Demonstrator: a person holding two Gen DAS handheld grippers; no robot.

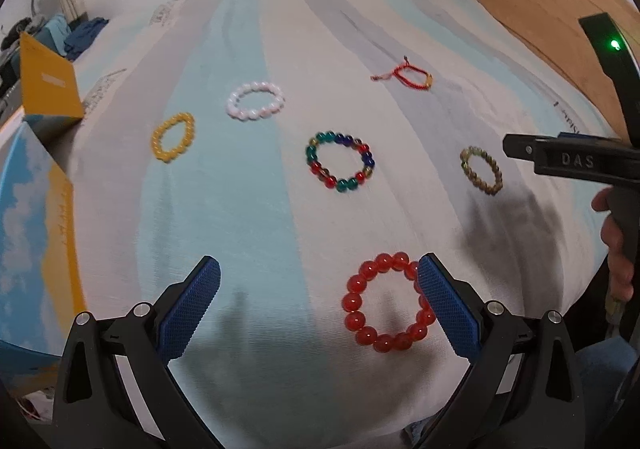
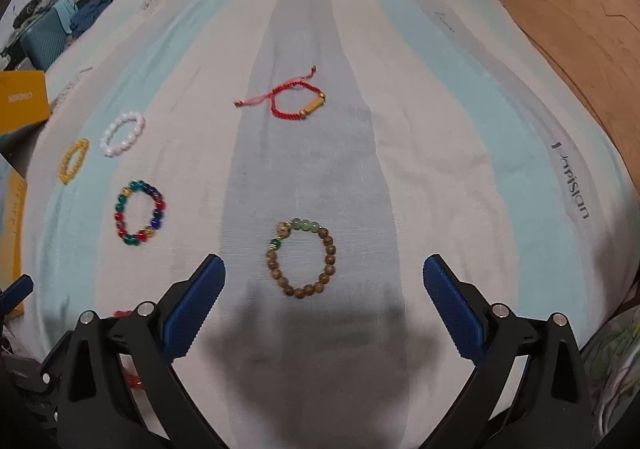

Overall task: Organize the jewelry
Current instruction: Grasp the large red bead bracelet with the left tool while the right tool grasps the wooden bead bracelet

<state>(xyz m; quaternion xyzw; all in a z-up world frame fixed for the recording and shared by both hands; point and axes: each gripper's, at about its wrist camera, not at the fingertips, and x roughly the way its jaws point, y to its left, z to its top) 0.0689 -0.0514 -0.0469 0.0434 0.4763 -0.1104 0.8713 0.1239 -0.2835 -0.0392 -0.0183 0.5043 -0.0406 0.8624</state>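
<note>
The left gripper (image 1: 319, 273) is wide open and holds nothing. The red bead bracelet (image 1: 387, 303) lies just ahead, towards its right finger, whose pad hides part of the ring. Bare bedsheet (image 1: 248, 209) lies between the fingers. The right gripper (image 2: 324, 273) is also wide open and empty; the brown bead bracelet (image 2: 303, 257) lies between its fingertips, apart from both. Far ahead lies the red cord bracelet (image 2: 298, 101). Ahead to the left are the multicolour bracelet (image 2: 139, 213), white bracelet (image 2: 122, 133) and yellow bracelet (image 2: 74, 160), near the sheet's edge by the box (image 1: 36, 233).
</note>
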